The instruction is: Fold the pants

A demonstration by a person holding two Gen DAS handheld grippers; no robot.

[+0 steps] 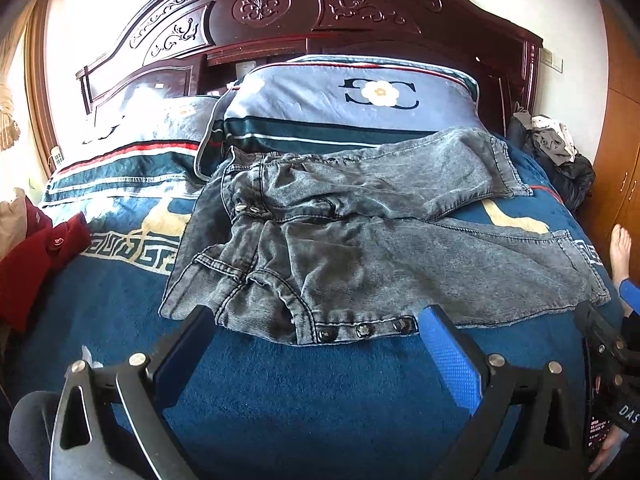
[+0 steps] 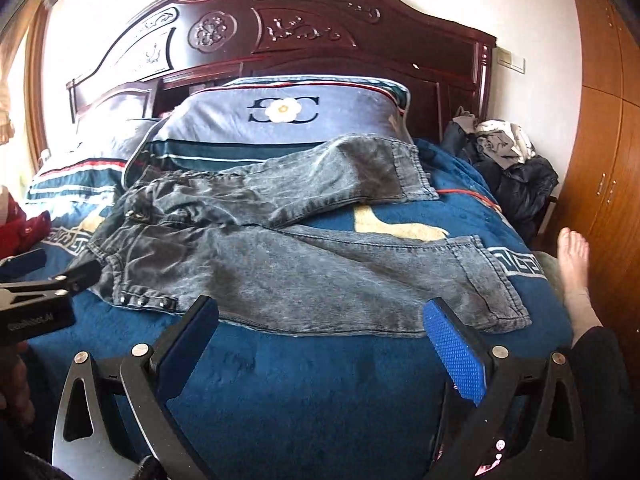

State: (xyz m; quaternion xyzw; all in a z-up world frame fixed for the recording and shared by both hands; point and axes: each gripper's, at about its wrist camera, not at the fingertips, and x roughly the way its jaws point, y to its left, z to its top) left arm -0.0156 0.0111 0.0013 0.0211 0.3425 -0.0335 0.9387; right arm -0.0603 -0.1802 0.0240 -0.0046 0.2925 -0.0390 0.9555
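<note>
Grey acid-washed denim jeans point(image 1: 360, 232) lay spread across the blue plush blanket point(image 1: 304, 392) of the bed, waistband toward your left and both legs running to your right. The far leg rested partly on the lower edge of the blue flower-print pillow point(image 1: 352, 100); the near leg ended close to the bed's right side, near a bare foot point(image 2: 574, 264). Your left gripper point(image 1: 316, 332) stood spread wide, its blue-padded fingers point(image 1: 448, 356) on either side of the near waistband corner with its row of metal snaps point(image 1: 362, 330); whether the pads touched the fabric could not be told. Your right gripper point(image 2: 320, 320) was likewise spread, empty, at the near edge of the lower leg. The carved dark-wood headboard point(image 2: 280, 28) rose behind the pillows. A heap of dark clothing point(image 2: 512, 168) sat beside the bed's right side, before a wooden wardrobe point(image 2: 604, 120).
</note>
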